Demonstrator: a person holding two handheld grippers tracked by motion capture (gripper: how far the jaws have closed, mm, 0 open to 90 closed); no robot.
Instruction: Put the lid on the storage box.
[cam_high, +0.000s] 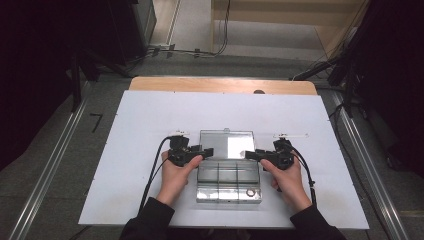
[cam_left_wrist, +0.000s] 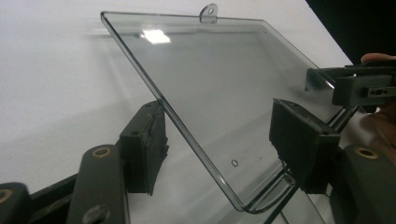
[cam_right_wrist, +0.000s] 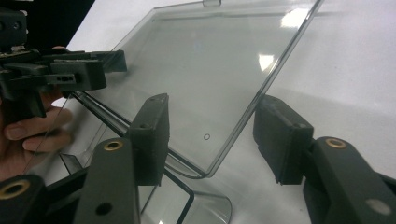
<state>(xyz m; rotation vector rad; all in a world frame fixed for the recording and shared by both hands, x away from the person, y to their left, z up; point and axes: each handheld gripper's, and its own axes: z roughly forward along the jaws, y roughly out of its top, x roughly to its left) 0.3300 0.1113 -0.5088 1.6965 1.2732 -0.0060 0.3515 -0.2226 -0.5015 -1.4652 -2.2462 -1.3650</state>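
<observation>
A clear plastic compartment box (cam_high: 229, 176) sits on the white worktop (cam_high: 140, 150) between the person's two hands, with its hinged transparent lid (cam_high: 227, 144) raised and leaning away from the person. The step in hand looks like handling this lid, either swinging it fully open or bringing it back down; the pictures alone do not settle which.

The left tongs (cam_high: 204, 151) reach in from the left side of the lid. In the left gripper view the lid's edge (cam_left_wrist: 187, 121) runs through the gap between the two black pads (cam_left_wrist: 144, 144), but neither pad presses on the plastic, so these tongs stand open around it. The right tongs (cam_high: 251, 154) mirror that from the other side: in the right gripper view the lid's opposite edge (cam_right_wrist: 261, 98) passes between the pads (cam_right_wrist: 280, 135), with a gap showing on both faces, so they too are parted and hold nothing.

A small ring-shaped item (cam_high: 250, 192) lies in the compartment nearest the person's right hand (cam_high: 286, 177), well clear of both tongs. The left hand (cam_high: 176, 175) rests beside the box wall.

The next move likely calls for both tongs to close lightly on the lid's side edges, near the free corners away from the hinge, and then turn it evenly about the hinge. Uneven pressure could twist the thin panel or shift the box across the worktop.
</observation>
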